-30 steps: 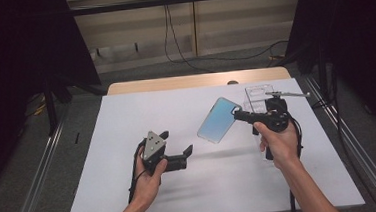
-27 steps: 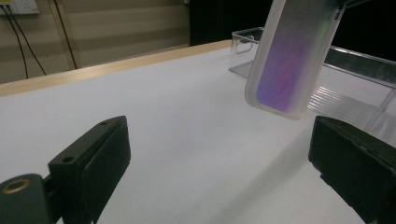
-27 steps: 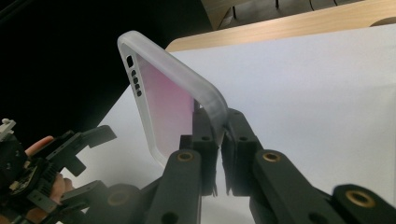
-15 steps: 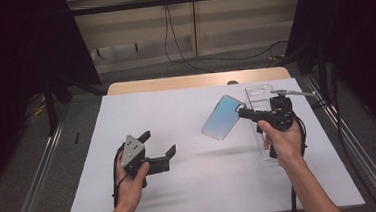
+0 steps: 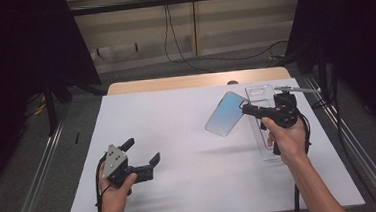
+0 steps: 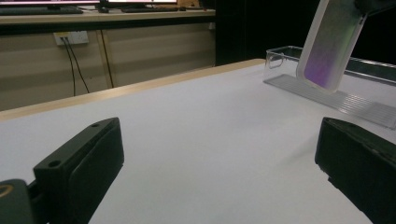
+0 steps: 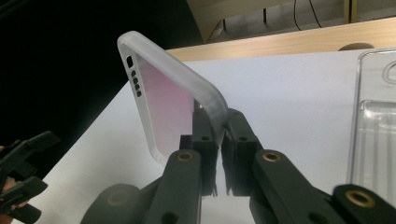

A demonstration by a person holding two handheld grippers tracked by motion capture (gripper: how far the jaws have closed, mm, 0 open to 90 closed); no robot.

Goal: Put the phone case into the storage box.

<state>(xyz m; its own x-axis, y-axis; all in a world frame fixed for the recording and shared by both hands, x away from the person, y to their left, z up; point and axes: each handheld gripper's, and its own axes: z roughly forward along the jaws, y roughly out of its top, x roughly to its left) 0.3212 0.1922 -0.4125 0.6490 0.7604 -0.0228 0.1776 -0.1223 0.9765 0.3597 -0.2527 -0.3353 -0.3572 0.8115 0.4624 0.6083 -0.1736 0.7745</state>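
Observation:
A translucent phone case (image 5: 225,114) with a blue-to-pink sheen hangs tilted above the white table top (image 5: 176,117). My right gripper (image 5: 244,107) is shut on its upper right edge; in the right gripper view the two jaws pinch the frosted rim of the case (image 7: 163,98), with my right gripper (image 7: 219,130) closed tight. My left gripper (image 5: 141,150) sits low at the front left, held in a hand, jaws open and empty. In the left gripper view my left gripper (image 6: 219,172) points across the table toward the case (image 6: 329,46).
A clear plastic packaging tray (image 5: 261,95) lies flat at the right side of the table, under and behind my right hand; it appears as the tray (image 6: 327,93) and tray (image 7: 378,112) too. A wooden strip (image 5: 194,80) borders the far edge. Metal rails run along both sides.
My left gripper has moved left and nearer the front edge, away from the case, still open. The right gripper and the case have barely shifted.

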